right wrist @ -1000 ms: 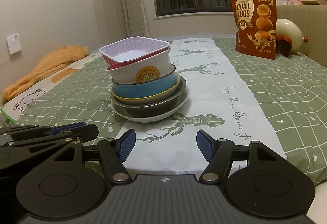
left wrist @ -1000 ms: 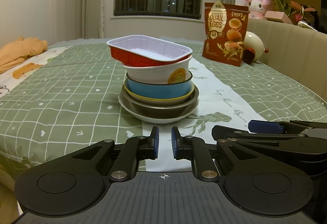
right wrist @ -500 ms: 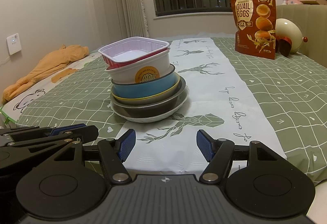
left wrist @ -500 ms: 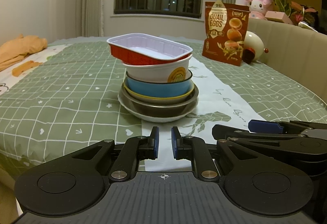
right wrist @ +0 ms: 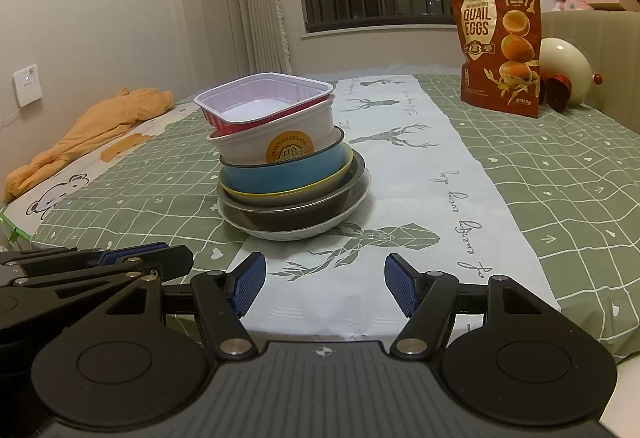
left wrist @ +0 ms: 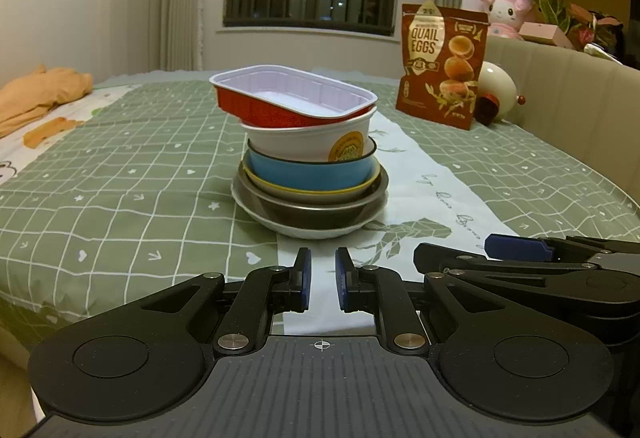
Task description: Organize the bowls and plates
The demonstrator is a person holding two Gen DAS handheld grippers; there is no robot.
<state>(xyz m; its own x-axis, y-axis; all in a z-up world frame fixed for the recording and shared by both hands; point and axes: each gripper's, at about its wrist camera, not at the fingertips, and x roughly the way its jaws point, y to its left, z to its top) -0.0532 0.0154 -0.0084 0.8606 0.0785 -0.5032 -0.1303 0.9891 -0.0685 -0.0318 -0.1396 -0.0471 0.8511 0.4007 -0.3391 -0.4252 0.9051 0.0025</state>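
A stack of dishes stands in the middle of the table. From the top: a red tray with white inside (left wrist: 292, 100) (right wrist: 264, 100), a white bowl with a gold sticker (left wrist: 312, 140) (right wrist: 280, 144), a blue bowl (left wrist: 308, 172) (right wrist: 280, 174), a yellow-rimmed dish, a dark metal bowl (left wrist: 312, 210) (right wrist: 288, 214) and a white plate (left wrist: 308, 232) (right wrist: 292, 234). My left gripper (left wrist: 321, 278) is nearly shut and empty, in front of the stack. My right gripper (right wrist: 325, 284) is open and empty, in front of the stack to its right.
The table has a green checked cloth (left wrist: 120, 190) with a white deer-print runner (right wrist: 420, 166). A quail eggs bag (left wrist: 440, 66) (right wrist: 500, 46) and a cream egg-shaped toy (right wrist: 560, 72) stand at the back right. Orange cloth (right wrist: 100, 126) lies at the left.
The left wrist view has shifted slightly toward the right. The stack and both grippers' jaws stay the same.
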